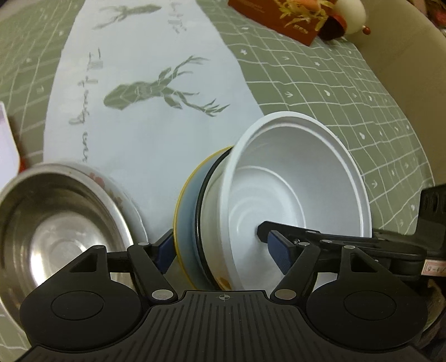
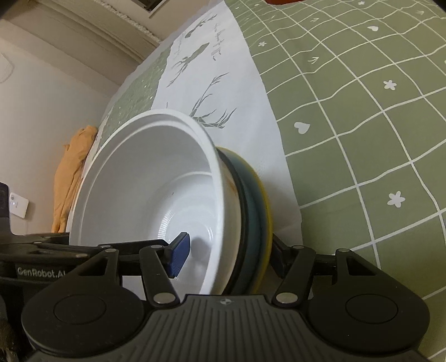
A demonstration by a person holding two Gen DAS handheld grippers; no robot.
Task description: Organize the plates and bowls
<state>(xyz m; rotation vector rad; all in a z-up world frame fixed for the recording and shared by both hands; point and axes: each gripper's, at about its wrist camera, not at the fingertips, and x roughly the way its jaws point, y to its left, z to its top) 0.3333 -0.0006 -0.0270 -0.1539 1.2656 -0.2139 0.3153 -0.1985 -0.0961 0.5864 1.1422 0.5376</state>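
Note:
A white bowl [image 1: 292, 195] sits nested in a black-rimmed white dish [image 1: 207, 222] on a yellow-rimmed blue plate [image 1: 185, 211]. My left gripper [image 1: 223, 250] is shut on this stack, one pad under the plate and one inside the bowl. My right gripper [image 2: 228, 256] is shut on the same stack from the other side: white bowl [image 2: 156, 178], blue plate [image 2: 255, 211]. One right fingertip [image 2: 179, 254] presses inside the bowl; the other is hidden behind the plate. A steel bowl [image 1: 58, 222] on a patterned plate [image 1: 131, 206] stands to the left.
The table carries a green grid cloth [image 1: 348, 92] with a white deer-print runner [image 1: 150, 92]. A red box [image 1: 281, 16] and ornaments lie at the far edge. An orange cloth [image 2: 72, 172] hangs beyond the table by the wall.

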